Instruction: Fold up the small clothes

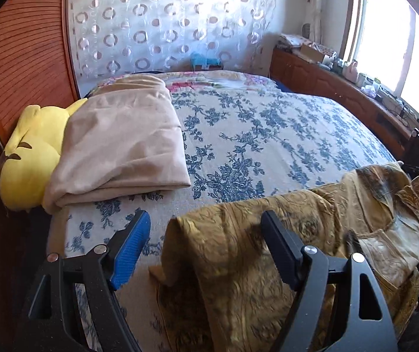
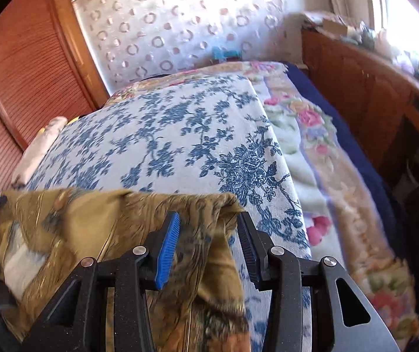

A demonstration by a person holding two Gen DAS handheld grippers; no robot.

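The left tongs (image 1: 206, 231) stand spread wide, released, with the near left corner of a gold-brown patterned garment (image 1: 268, 252) lying between the fingers but not pinched. The right tongs (image 2: 208, 234) are also parted, and a fold of the same garment (image 2: 115, 228) passes between their blue pad and dark pad; neither pad presses it. The garment lies rumpled along the near edge of the bed, part of it hanging over the front, a pale lining panel showing in its middle.

Under it the bed (image 1: 268, 135) is covered with a white bedspread (image 2: 180, 135) printed with blue flowers. Beneath that, on the right side, a pastel floral blanket (image 2: 320, 158) and a dark blue layer show. On the left of the bed sits a folded beige blanket (image 1: 121, 143), touching a yellow plush toy (image 1: 30, 152) behind it. Red-brown slatted wooden doors (image 1: 24, 58) line the left wall. A sheer curtain with ring patterns (image 1: 165, 20) covers the far wall. Along the right runs a wooden cabinet (image 1: 341, 91) under a bright window (image 1: 400, 44), its top crowded with small items too blurred to name.
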